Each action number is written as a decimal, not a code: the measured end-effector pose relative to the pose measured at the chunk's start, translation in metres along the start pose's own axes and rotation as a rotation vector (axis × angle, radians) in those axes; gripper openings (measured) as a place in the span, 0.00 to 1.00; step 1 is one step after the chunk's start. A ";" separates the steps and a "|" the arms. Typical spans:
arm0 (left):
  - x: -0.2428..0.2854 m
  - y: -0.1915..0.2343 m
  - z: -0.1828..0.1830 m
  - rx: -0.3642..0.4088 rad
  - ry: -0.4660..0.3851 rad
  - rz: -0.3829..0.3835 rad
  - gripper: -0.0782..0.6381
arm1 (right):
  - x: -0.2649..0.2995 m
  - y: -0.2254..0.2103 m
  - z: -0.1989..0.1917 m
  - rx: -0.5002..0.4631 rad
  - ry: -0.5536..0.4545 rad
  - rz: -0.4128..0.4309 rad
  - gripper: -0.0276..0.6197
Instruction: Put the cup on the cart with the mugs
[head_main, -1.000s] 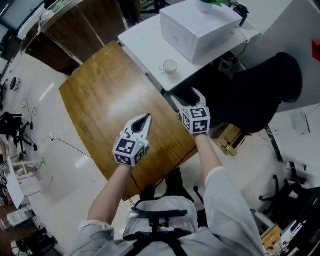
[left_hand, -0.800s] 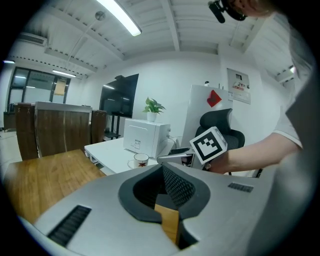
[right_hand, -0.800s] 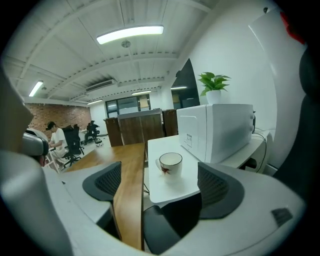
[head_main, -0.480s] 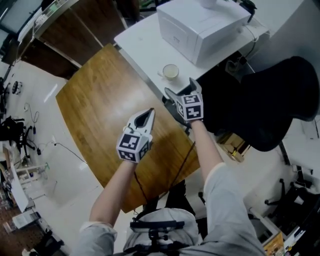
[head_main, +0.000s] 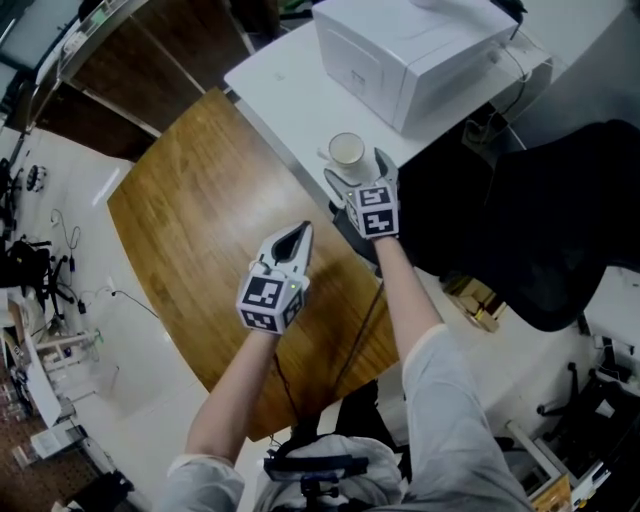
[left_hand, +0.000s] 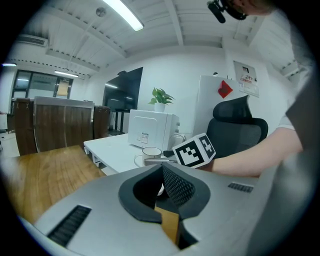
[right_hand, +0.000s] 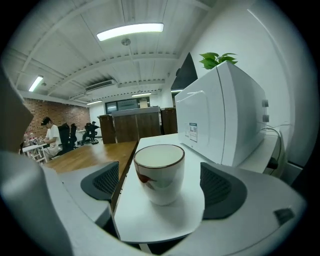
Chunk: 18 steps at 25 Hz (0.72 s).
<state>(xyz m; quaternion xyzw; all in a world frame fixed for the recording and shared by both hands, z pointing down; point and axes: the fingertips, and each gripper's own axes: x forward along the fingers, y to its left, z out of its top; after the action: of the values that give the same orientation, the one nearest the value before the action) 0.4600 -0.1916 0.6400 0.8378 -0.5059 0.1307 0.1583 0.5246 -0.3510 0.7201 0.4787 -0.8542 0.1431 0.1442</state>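
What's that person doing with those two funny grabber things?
A person holds a tool in each hand. The right tool is wide open, with a white cup between its jaws. The pads do not touch the cup, which stands near the edge of the white table. The left tool is shut and empty, above the wooden table.

Wooden table (head_main: 200, 230), white desk (head_main: 285, 90), black chair (head_main: 530, 230)

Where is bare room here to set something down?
Wooden table: bare beyond the left tool. White table: free strip between the white appliance and its wooden-table edge. Crowded: its near corner, cup inside the open right tool.
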 end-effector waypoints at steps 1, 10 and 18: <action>0.002 0.002 -0.002 -0.001 0.001 0.001 0.12 | 0.004 -0.002 0.001 0.001 -0.012 -0.009 0.81; 0.002 0.008 -0.010 0.004 0.029 0.010 0.12 | 0.023 0.002 0.006 -0.026 -0.054 -0.005 0.81; 0.002 0.010 -0.013 0.018 0.021 0.014 0.12 | 0.027 0.002 0.010 -0.057 -0.050 -0.010 0.65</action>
<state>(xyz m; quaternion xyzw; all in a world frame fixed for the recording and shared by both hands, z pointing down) 0.4517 -0.1921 0.6543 0.8342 -0.5091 0.1450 0.1549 0.5089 -0.3746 0.7211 0.4819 -0.8590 0.1059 0.1368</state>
